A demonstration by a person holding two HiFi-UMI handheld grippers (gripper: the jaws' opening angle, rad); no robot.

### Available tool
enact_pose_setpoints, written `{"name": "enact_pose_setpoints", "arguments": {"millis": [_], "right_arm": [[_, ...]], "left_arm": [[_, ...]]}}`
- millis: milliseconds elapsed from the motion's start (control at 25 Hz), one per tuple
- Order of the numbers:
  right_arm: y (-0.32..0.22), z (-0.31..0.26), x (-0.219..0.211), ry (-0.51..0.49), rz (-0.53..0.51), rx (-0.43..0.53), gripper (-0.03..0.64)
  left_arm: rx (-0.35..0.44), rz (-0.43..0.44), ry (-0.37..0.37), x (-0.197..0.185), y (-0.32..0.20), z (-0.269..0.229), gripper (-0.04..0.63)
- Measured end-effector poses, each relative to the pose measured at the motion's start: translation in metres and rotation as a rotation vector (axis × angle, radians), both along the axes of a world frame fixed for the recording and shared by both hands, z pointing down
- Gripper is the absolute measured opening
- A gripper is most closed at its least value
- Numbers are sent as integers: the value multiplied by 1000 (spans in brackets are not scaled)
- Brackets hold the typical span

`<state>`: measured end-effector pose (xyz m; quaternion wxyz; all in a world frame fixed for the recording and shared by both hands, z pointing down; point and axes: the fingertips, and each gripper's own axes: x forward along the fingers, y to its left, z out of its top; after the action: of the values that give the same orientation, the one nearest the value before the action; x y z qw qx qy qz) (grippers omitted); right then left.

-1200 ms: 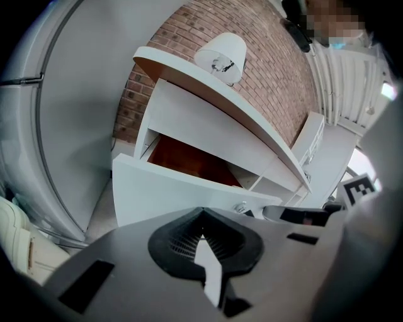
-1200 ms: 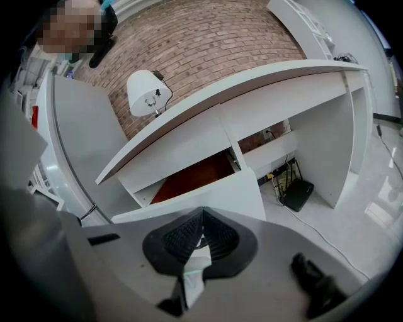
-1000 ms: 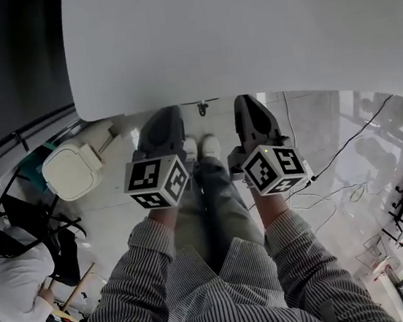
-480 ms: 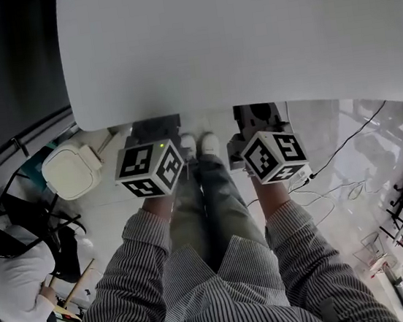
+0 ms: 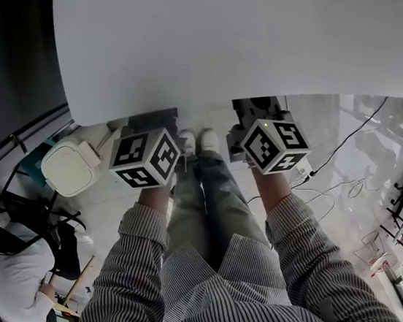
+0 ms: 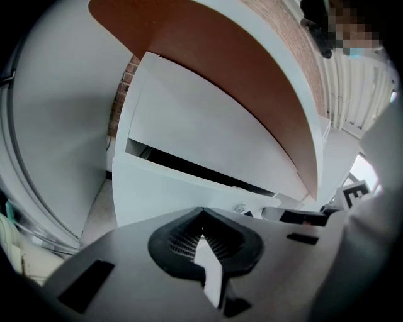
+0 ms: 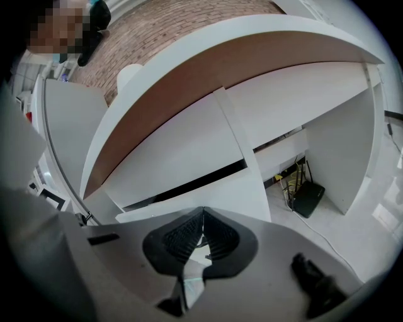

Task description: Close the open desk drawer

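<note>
Two tools are held side by side at 6 o'clock of the white tabletop (image 5: 243, 33), their noses tucked under its near edge. The left tool (image 6: 202, 217) has its jaws pressed together tip to tip with nothing between them, and so does the right tool (image 7: 203, 217). The white desk drawer (image 6: 176, 188) lies at 12 o'clock of both, just ahead, with a dark gap along its top.

Head downward, gripper views facing drawer (image 6: 165, 196)

White bin (image 5: 70, 169), black router (image 7: 308, 198)
</note>
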<state>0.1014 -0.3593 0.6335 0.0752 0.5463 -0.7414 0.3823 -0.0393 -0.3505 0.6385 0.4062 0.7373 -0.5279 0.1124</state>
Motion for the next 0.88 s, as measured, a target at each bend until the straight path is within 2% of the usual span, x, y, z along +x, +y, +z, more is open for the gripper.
{"name": "enact_pose_setpoints", "arguments": {"millis": [360,600,760,880], "right_arm": [[12,-3,-4,-64,-19,8,17],[48,-6,-3,-95,-37,-4,17],[72,-11,10,-109,-29,-9,17],[85,-25,13,-124,-33,15,17]], "left_arm": [[-3,12,-10,0,11,2,12],[3,20,-1,6,39,8,12],[4,16,11,18,56,-6,12],[34,13,36,22,65,-28,12]]}}
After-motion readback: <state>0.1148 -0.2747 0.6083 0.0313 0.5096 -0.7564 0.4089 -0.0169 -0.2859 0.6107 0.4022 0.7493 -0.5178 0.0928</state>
